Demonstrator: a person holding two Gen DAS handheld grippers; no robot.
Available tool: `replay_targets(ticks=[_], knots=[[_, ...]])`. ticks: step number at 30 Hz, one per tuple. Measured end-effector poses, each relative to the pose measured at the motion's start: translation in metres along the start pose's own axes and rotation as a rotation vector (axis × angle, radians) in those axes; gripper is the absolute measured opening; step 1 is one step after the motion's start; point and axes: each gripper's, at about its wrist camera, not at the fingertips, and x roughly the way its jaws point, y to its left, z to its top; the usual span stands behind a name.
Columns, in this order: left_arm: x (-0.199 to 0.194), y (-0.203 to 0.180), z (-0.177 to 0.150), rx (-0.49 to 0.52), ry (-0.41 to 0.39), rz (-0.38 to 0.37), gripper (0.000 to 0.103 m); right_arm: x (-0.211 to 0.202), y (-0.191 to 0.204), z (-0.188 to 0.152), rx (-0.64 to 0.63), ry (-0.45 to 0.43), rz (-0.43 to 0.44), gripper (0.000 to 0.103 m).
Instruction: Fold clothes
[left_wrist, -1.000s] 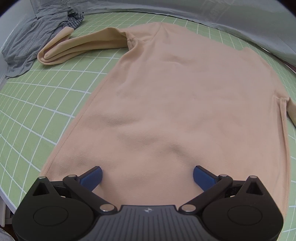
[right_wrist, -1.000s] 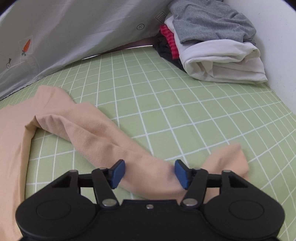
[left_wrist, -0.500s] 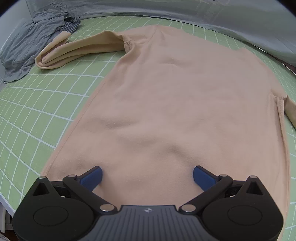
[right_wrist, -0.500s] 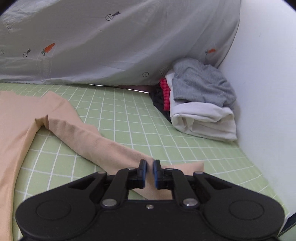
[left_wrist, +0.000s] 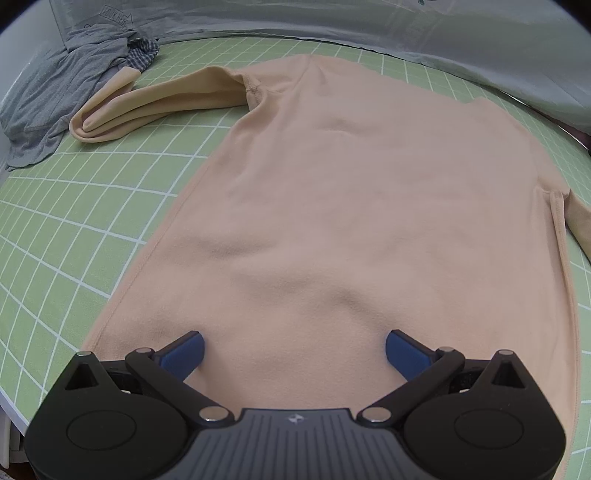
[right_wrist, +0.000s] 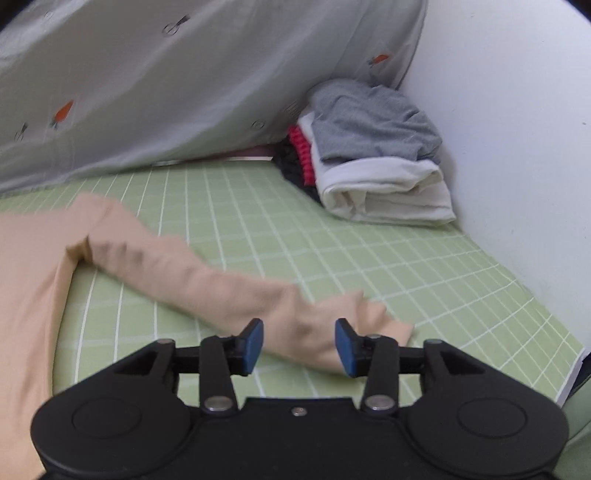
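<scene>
A peach long-sleeved shirt (left_wrist: 351, 206) lies flat, back up, on the green grid mat (left_wrist: 74, 229). Its left sleeve (left_wrist: 147, 103) lies folded over toward the far left. My left gripper (left_wrist: 294, 350) is open over the shirt's hem, the jaws wide apart. In the right wrist view the shirt's right sleeve (right_wrist: 207, 280) lies stretched across the mat (right_wrist: 369, 258). My right gripper (right_wrist: 299, 345) is open just above the sleeve near its cuff (right_wrist: 384, 321), holding nothing.
A crumpled grey garment (left_wrist: 66, 92) lies at the far left of the mat. A stack of folded clothes (right_wrist: 373, 166) sits in the far right corner by the white wall (right_wrist: 517, 129). A grey carrot-print sheet (right_wrist: 184, 81) hangs along the back.
My right gripper shut on the sleeve, lifted it, then opened again; the sleeve dropped back onto the mat. My left gripper stayed open and drew back slightly.
</scene>
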Motion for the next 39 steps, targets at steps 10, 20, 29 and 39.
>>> replay_targets(ticks=[10, 20, 29, 39], knots=[[-0.001, 0.0, -0.002, -0.002, -0.006, 0.0, 0.103, 0.071, 0.009, 0.04, 0.011, 0.138, -0.113, 0.079], [-0.002, 0.0, -0.002, -0.006, -0.013, 0.0, 0.103, 0.014, 0.007, -0.032, -0.058, 0.237, -0.121, 0.08], [-0.002, 0.0, -0.002, -0.008, -0.012, 0.001, 0.103, -0.001, -0.005, -0.041, 0.045, 0.245, -0.101, 0.083], [-0.003, 0.0, -0.003, -0.01, -0.016, 0.002, 0.103, -0.001, -0.043, -0.031, 0.335, 0.267, -0.138, 0.084]])
